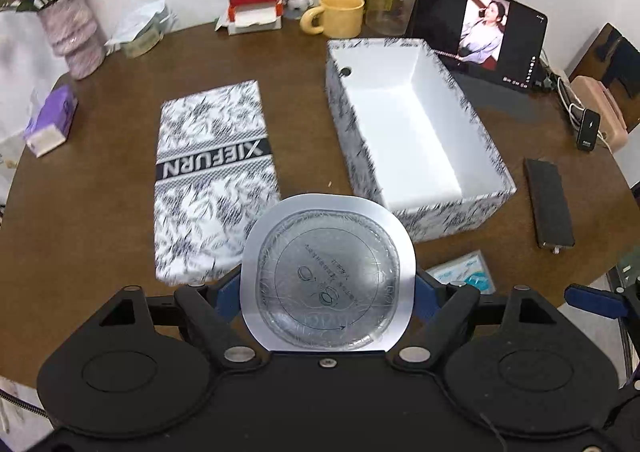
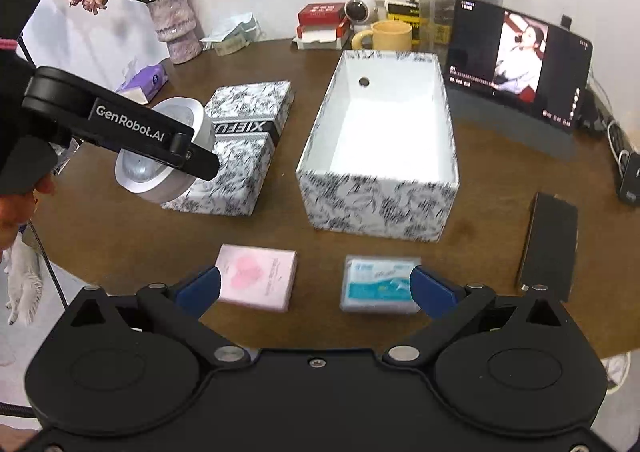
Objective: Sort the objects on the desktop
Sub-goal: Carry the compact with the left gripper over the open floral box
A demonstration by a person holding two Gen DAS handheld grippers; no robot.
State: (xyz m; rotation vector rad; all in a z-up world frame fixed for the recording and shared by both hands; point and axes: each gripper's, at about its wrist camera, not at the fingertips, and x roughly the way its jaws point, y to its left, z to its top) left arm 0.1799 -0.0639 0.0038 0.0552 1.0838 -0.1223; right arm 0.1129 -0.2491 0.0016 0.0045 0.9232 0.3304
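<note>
The left gripper (image 1: 328, 288) pinches a round white case with a clear domed lid (image 1: 327, 276) between its blue fingers (image 1: 227, 292), holding it up off the brown table (image 1: 100, 188). Ahead of it to the left lies the patterned box lid (image 1: 214, 176); ahead to the right stands the open patterned box (image 1: 416, 132), its white inside bare. The right gripper (image 2: 316, 286) hangs spread wide and empty above the table's near edge. A pink heart-printed packet (image 2: 258, 278) lies just inside its left finger, a blue-and-white packet (image 2: 378, 284) just inside its right finger. A black flat case (image 2: 550, 244) lies further right.
</note>
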